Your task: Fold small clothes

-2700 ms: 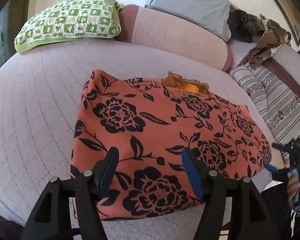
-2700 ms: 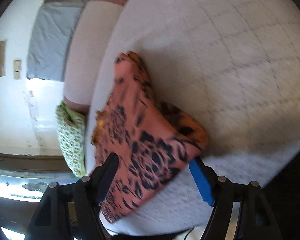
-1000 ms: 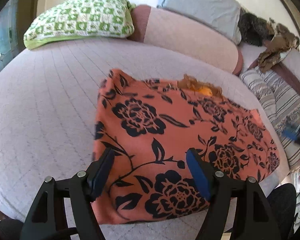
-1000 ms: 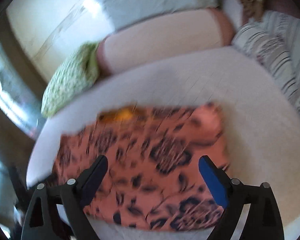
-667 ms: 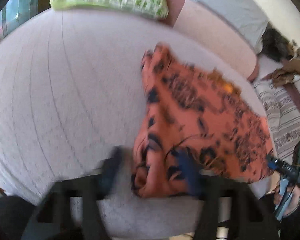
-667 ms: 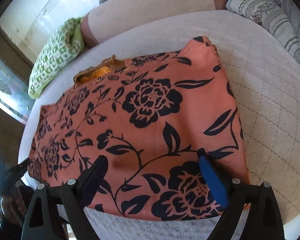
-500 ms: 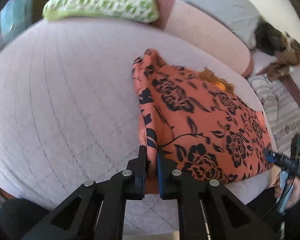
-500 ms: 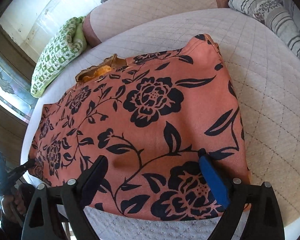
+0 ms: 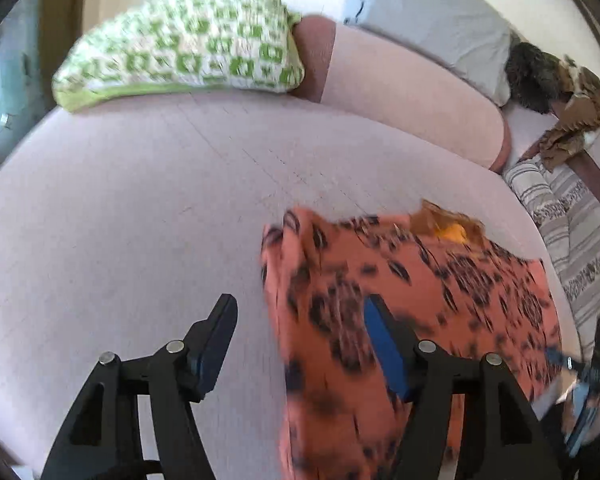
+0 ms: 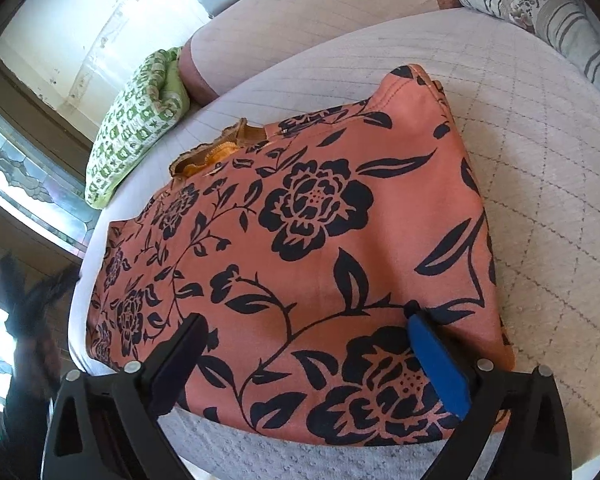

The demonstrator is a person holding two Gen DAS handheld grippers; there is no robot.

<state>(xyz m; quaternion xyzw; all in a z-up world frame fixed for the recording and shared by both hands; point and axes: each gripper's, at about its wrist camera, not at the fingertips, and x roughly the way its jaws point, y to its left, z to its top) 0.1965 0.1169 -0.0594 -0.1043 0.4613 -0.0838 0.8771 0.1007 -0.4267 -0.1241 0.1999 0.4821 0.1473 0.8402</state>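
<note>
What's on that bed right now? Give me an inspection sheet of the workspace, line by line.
Surface: quilted pale bedspread, bolster behind.
Job's things: orange floral garment lying flat near the bed edge, yellow lining showing at its far edge.
Clutter: green checked pillow, grey pillow, striped pillow, brown cloth.
Grippers: left gripper opening, garment edge between jaws, not pinched; right gripper opening wide over the garment.
Cables: nothing seen.
Surroundings: white wall, window.
</note>
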